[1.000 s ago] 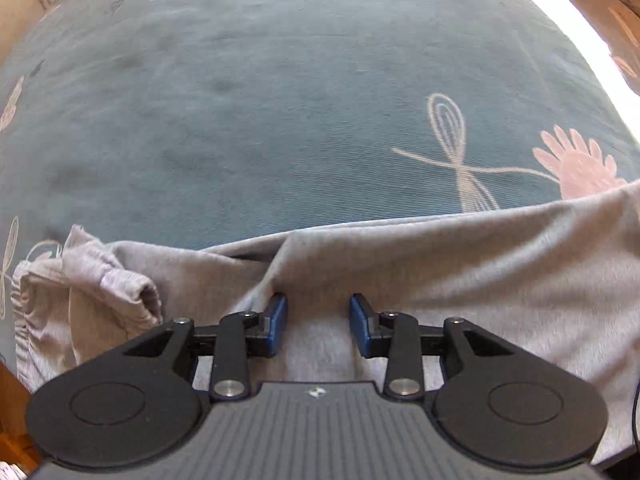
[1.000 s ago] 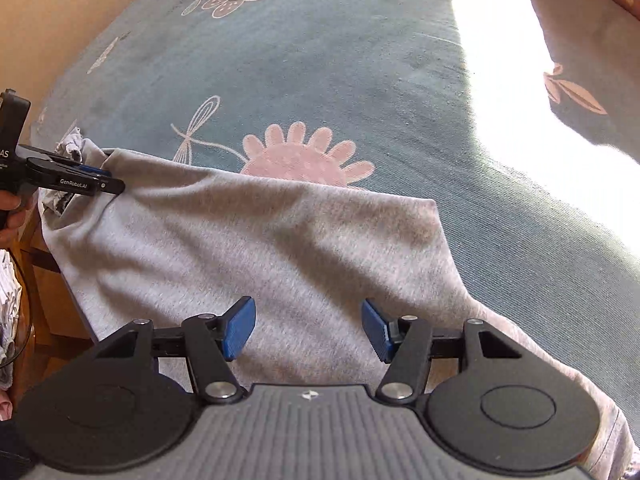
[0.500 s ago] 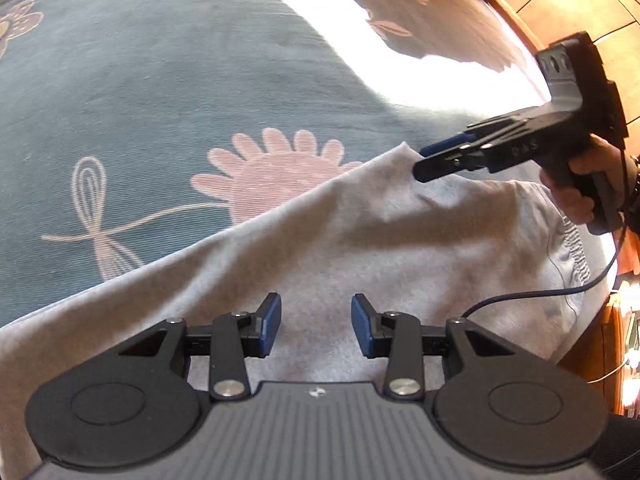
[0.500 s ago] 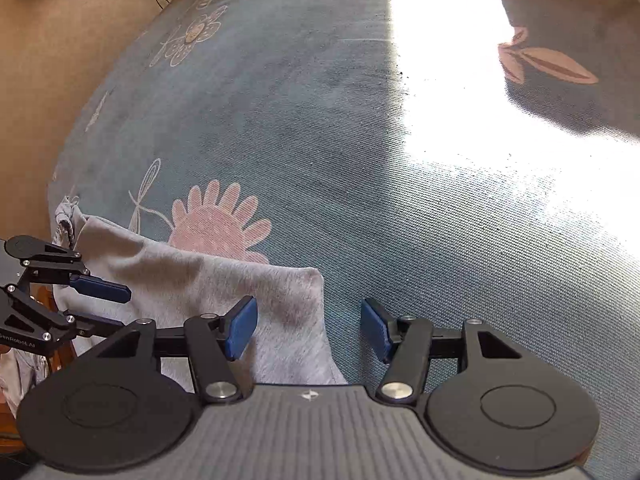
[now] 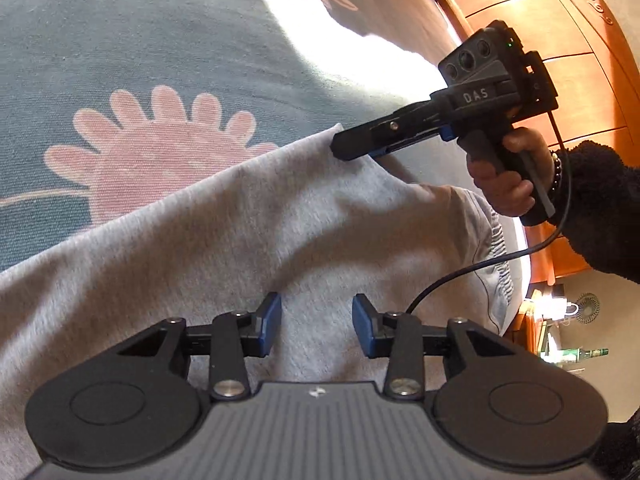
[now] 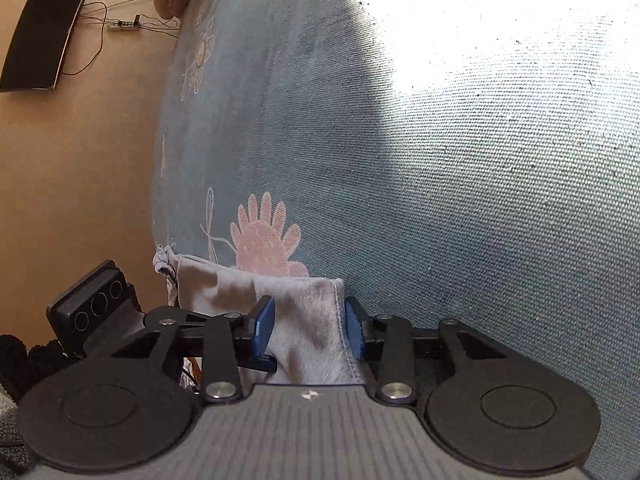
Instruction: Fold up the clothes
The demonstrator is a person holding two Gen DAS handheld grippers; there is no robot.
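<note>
1. Right wrist view: your right gripper has just been closing, now clamped on the grey garment corner beside the pink flower.
2. Left gripper hovers apart over the cloth below that flower; the fold can start.

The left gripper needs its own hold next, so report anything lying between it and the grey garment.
Nothing visible does: the left gripper hangs open right over the grey garment, bare cloth showing between its jaws. A black cable crosses the cloth further right, clear of them.
</note>
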